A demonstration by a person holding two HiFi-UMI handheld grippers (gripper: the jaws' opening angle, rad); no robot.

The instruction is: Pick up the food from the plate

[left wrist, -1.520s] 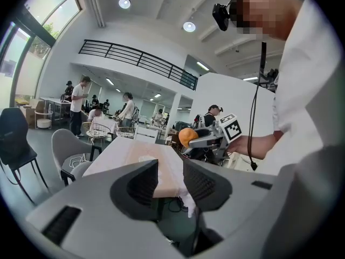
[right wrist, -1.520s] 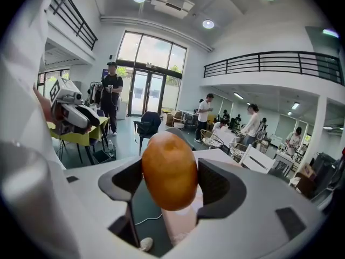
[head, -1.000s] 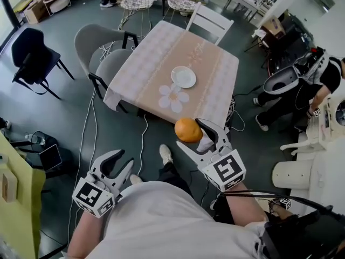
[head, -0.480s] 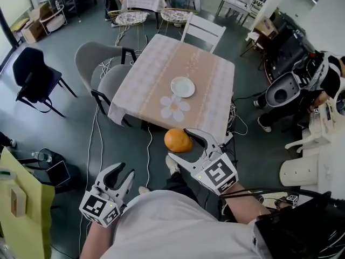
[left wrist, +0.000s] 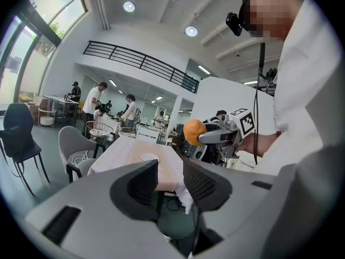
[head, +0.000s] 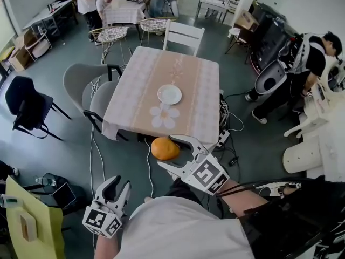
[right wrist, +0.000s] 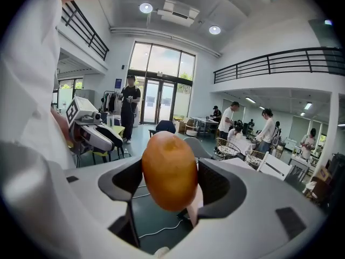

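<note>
An orange, round food item point(head: 164, 148) hangs in the air in front of the table's near edge, with my right gripper point(head: 165, 151) shut on it. In the right gripper view the orange food point(right wrist: 168, 170) fills the gap between the two jaws. A white plate point(head: 170, 94) lies empty at the middle of the table point(head: 135, 99), on a cloth with a flower print. My left gripper point(head: 121, 181) hangs low at the left, over the floor, open with nothing in it. In the left gripper view the orange food point(left wrist: 194, 132) shows beyond the jaws.
A white chair point(head: 183, 34) stands at the table's far side, and two grey chairs point(head: 81, 85) at its left. A black chair point(head: 24, 107) is further left. Cables point(head: 94, 144) run over the floor. A person point(head: 318, 58) stands at the right, beside white machines.
The table now lies further off and higher in the head view. My right gripper has drifted left and down with the orange food held. The left gripper has dropped lower.
</note>
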